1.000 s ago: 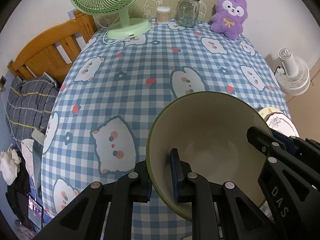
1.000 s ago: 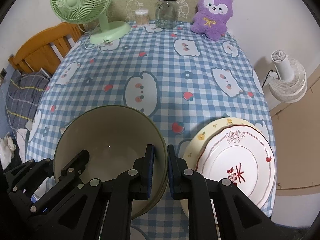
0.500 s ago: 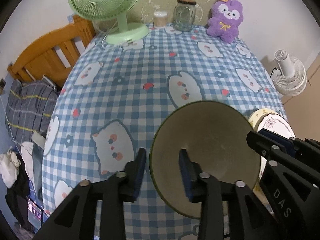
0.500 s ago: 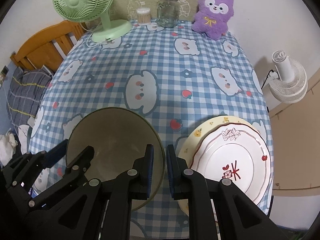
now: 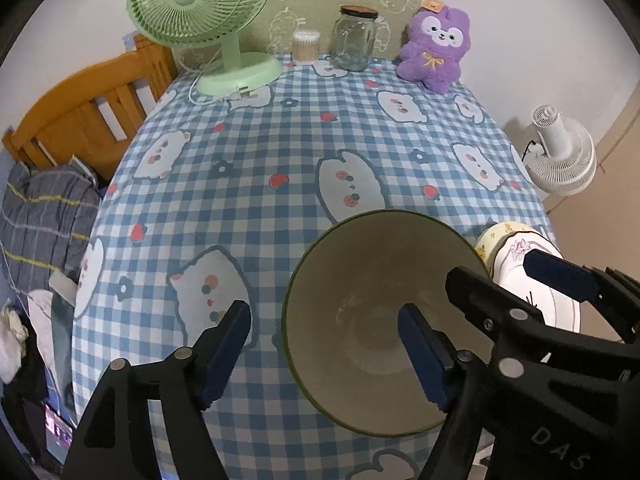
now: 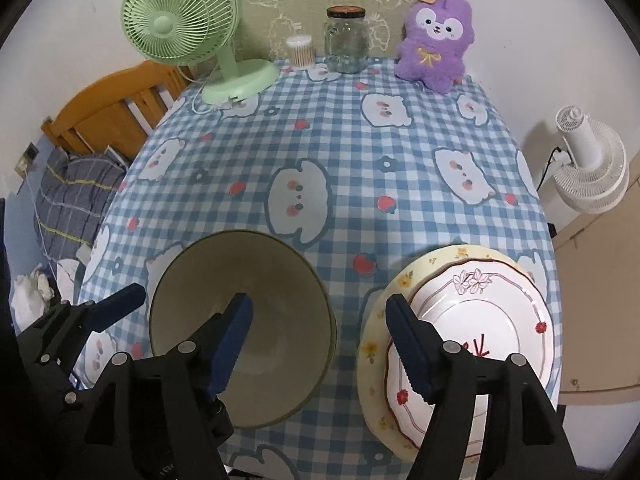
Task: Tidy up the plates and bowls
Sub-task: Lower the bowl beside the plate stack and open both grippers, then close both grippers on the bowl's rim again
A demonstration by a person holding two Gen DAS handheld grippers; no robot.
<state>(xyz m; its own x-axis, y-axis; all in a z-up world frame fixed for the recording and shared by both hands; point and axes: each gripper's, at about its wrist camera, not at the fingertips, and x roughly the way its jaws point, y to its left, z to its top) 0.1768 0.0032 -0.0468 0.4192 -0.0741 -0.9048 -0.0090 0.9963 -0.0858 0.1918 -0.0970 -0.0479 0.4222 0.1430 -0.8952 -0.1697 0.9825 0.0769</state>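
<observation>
We release bowl (image 5: 384,320) onto bench (image 5: 280,152): left fingers (image 5: 224,344) and right fingers (image 6: 232,332) opening, rim between, untouched. Bowl now rests beside plates (image 6: 472,336); placement looks done.

you have a table (image 6: 400,152) under a blue checked cloth with cartoon cats. at its far edge stand a green fan (image 6: 188,40), a cotton swab tub (image 6: 301,51), a glass jar (image 6: 346,40) and a purple plush (image 6: 434,46). near you sit a green-rimmed bowl (image 6: 276,280) and, just beside it, stacked plates (image 6: 476,308).
</observation>
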